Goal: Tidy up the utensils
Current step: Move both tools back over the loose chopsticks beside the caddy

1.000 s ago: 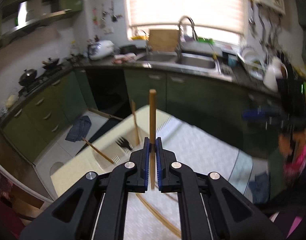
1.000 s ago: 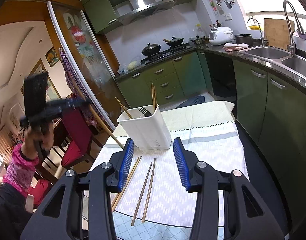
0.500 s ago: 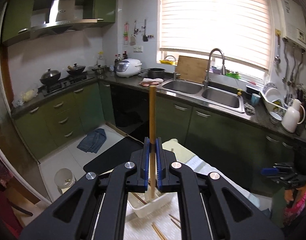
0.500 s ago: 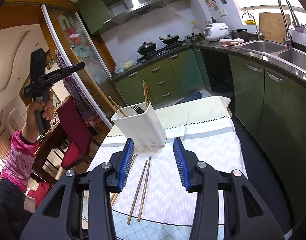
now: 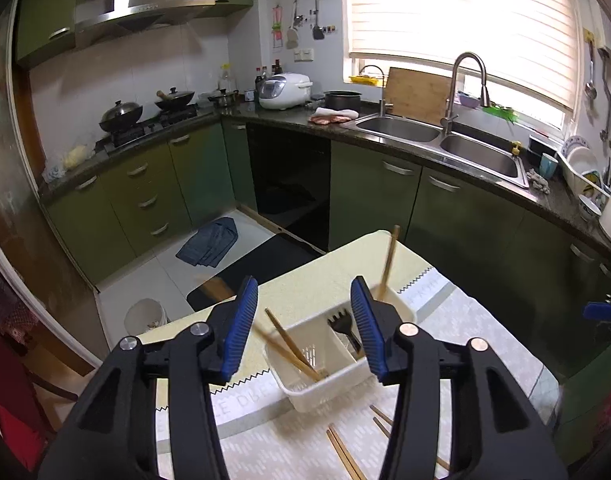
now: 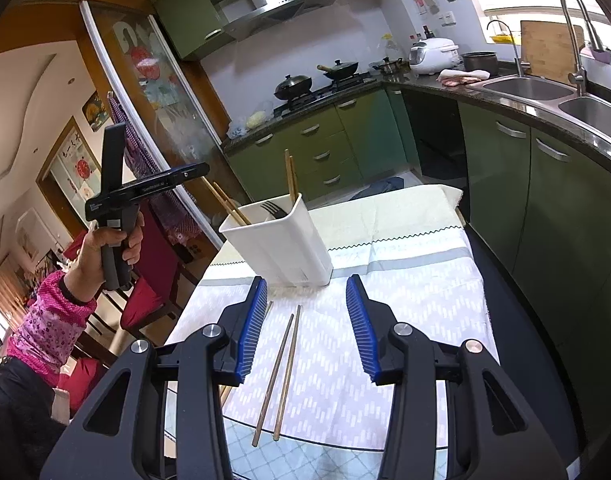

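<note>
A white utensil holder [image 5: 325,364] [image 6: 281,240] stands on the table. It holds several wooden chopsticks [image 5: 387,264] [image 6: 290,178] and a black fork [image 5: 343,322] [image 6: 275,211]. My left gripper [image 5: 301,324] is open and empty, high above the holder. My right gripper [image 6: 303,326] is open and empty, low over the cloth just in front of the holder. Loose chopsticks [image 6: 281,364] [image 5: 343,454] lie on the cloth between and below the right jaws. The left gripper's body and the hand holding it show in the right wrist view [image 6: 117,200].
The table has a patterned cloth [image 6: 417,304] and a glass edge [image 6: 337,452] at the front. Green cabinets [image 6: 545,200], a sink [image 5: 445,140] and a stove [image 5: 145,120] surround it. Red chairs [image 6: 145,300] stand at the left. A rag [image 5: 209,242] and a bin [image 5: 143,316] are on the floor.
My left gripper has opened and let go of the chopstick, which now stands in the holder. The right gripper has edged closer to the loose chopsticks.
</note>
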Demonstrator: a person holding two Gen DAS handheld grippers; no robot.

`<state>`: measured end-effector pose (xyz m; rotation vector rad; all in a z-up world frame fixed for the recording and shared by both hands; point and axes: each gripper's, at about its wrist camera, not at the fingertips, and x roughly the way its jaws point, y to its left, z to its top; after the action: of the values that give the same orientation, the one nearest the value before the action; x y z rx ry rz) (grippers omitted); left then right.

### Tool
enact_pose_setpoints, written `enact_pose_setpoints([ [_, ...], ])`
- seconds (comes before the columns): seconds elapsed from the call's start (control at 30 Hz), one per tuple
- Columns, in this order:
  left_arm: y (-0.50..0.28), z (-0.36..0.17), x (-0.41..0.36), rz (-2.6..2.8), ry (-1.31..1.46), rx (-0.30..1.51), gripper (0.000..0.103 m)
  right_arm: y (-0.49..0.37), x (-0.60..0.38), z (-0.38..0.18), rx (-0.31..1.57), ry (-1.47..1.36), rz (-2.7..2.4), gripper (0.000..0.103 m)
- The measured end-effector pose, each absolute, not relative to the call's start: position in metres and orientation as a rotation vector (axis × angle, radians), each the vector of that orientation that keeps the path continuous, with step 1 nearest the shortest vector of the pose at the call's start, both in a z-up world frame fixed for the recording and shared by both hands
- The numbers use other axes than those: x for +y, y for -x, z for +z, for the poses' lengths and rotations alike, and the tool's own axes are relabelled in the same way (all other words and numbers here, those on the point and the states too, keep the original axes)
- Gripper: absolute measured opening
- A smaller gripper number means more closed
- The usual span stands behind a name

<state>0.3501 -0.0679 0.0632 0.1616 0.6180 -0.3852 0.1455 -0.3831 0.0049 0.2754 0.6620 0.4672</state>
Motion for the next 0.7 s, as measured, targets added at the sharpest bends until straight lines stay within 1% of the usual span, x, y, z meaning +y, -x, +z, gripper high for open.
enact_pose_setpoints([
  [0.13, -0.323, 0.07, -0.067, -0.356, -0.15, 0.624, 0.047, -0.155, -0.365, 0.002, 0.69, -0.242, 0.473, 0.042],
  [0.2, -0.308, 0.061, -0.067, -0.302, -0.168, 0.677, 0.047, -0.162, -0.352, -0.005, 0.725, -0.201, 0.458, 0.044],
  [0.23, -0.301, 0.051, -0.067, -0.271, -0.179, 0.73, 0.047, -0.166, -0.345, -0.01, 0.741, -0.184, 0.452, 0.044],
  [0.3, -0.293, 0.012, -0.062, -0.225, -0.157, 0.89, 0.049, -0.177, -0.331, -0.024, 0.783, -0.145, 0.435, 0.044],
  [0.37, -0.285, -0.038, -0.056, -0.185, -0.145, 1.061, 0.05, -0.189, -0.316, -0.039, 0.828, -0.115, 0.438, 0.044],
  [0.47, -0.279, -0.096, -0.052, -0.163, -0.101, 1.24, 0.05, -0.205, -0.297, -0.06, 0.871, -0.058, 0.399, 0.044],
  [0.57, -0.278, -0.123, -0.058, -0.164, -0.098, 1.287, 0.05, -0.218, -0.28, -0.08, 0.919, -0.019, 0.387, 0.044],
  [0.7, -0.283, -0.138, -0.07, -0.159, -0.121, 1.306, 0.05, -0.224, -0.266, -0.098, 0.959, 0.013, 0.406, 0.044],
])
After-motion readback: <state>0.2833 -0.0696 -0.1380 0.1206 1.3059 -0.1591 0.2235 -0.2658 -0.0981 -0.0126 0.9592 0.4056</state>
